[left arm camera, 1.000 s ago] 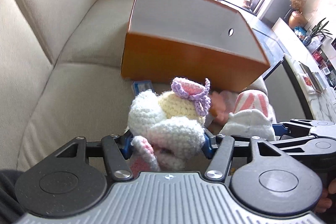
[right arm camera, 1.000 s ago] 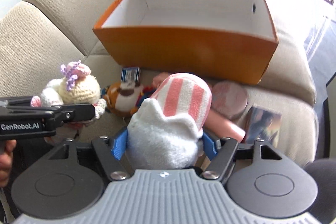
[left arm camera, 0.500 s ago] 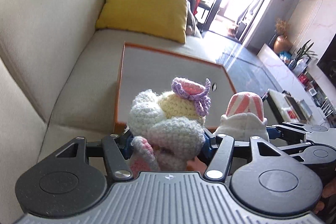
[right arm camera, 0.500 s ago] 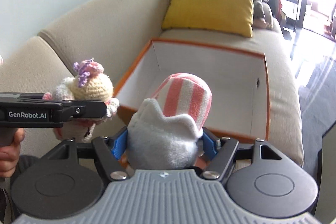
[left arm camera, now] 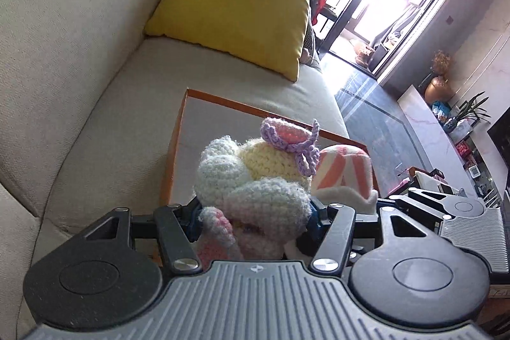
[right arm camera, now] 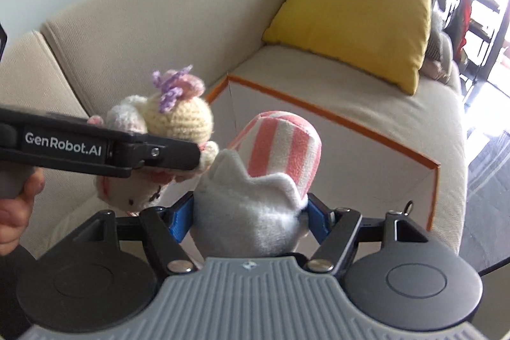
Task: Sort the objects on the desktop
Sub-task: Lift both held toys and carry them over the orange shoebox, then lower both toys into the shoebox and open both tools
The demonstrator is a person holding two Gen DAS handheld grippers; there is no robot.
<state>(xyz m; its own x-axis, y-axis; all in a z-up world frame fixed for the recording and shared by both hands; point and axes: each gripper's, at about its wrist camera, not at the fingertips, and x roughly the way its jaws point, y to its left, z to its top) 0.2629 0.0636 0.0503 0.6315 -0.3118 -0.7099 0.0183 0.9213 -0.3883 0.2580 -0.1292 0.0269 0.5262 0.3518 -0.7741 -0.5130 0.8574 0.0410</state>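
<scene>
My left gripper [left arm camera: 255, 212] is shut on a crocheted doll [left arm camera: 255, 180], white and cream with a purple and pink bow. It hangs over the near left corner of the orange box [left arm camera: 173, 148], whose inside is white. My right gripper [right arm camera: 245, 212] is shut on a white plush toy with pink stripes [right arm camera: 264, 180], held above the same box [right arm camera: 366, 129]. In the right wrist view the left gripper [right arm camera: 178, 161] and the doll [right arm camera: 172, 117] sit close at the left. In the left wrist view the striped plush [left arm camera: 344, 171] sits just right of the doll.
The box rests on a beige sofa [left arm camera: 95, 85] beside a yellow cushion [left arm camera: 236, 5]. A person's hand [right arm camera: 16, 206] holds the left gripper's handle. Past the sofa's end are a dark floor, a white counter [left arm camera: 424, 123] and a bright doorway.
Both grippers have lifted their toys up and forward, from in front of the box's orange wall to above its open top. The loose items on the sofa seat have dropped out of view.
</scene>
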